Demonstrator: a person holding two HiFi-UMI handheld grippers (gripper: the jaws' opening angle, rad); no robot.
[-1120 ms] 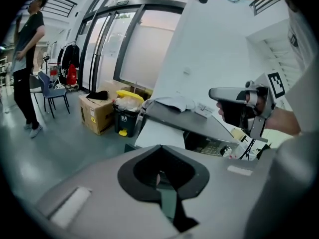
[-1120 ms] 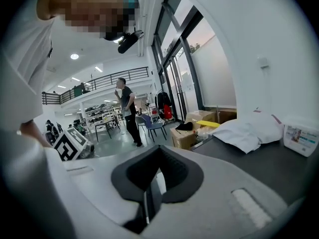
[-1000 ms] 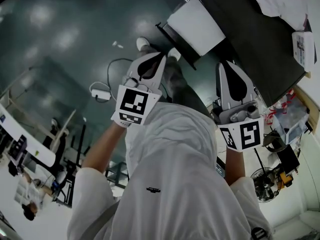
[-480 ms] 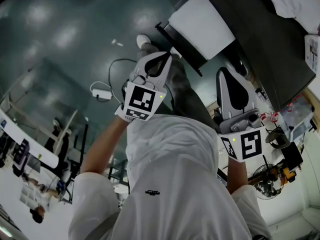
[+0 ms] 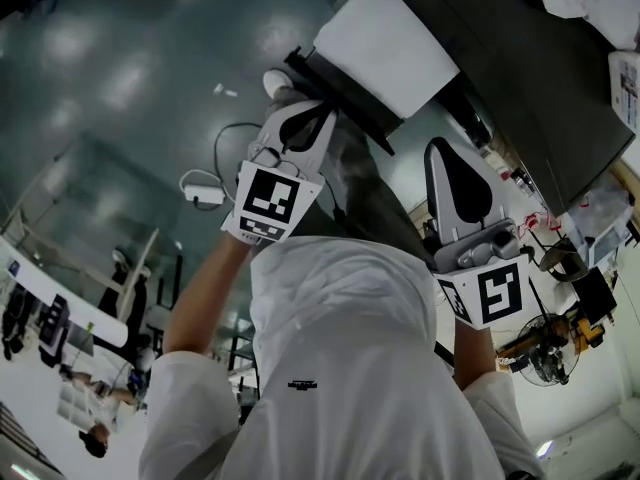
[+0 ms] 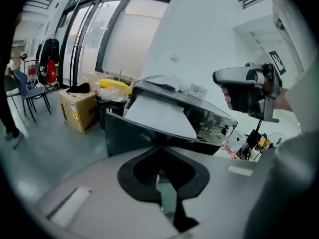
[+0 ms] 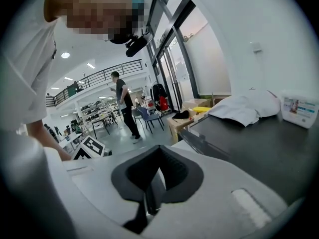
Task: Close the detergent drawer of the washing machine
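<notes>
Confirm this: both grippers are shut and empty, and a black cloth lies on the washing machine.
The cloth on the washing machine is white, not black, per the right gripper view. The left gripper and right gripper are indeed shut and empty.

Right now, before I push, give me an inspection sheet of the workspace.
Surface: machine top, dark, flat.
Job's things: drawer, white, seems to jut from the machine's front.
Clutter: cloth and small box on the top.
Grippers: left gripper shut, empty, close to the drawer; right gripper shut, empty, farther back.
Cables: white cable on the floor.
Surroundings: carton, chair, bystander.
</notes>
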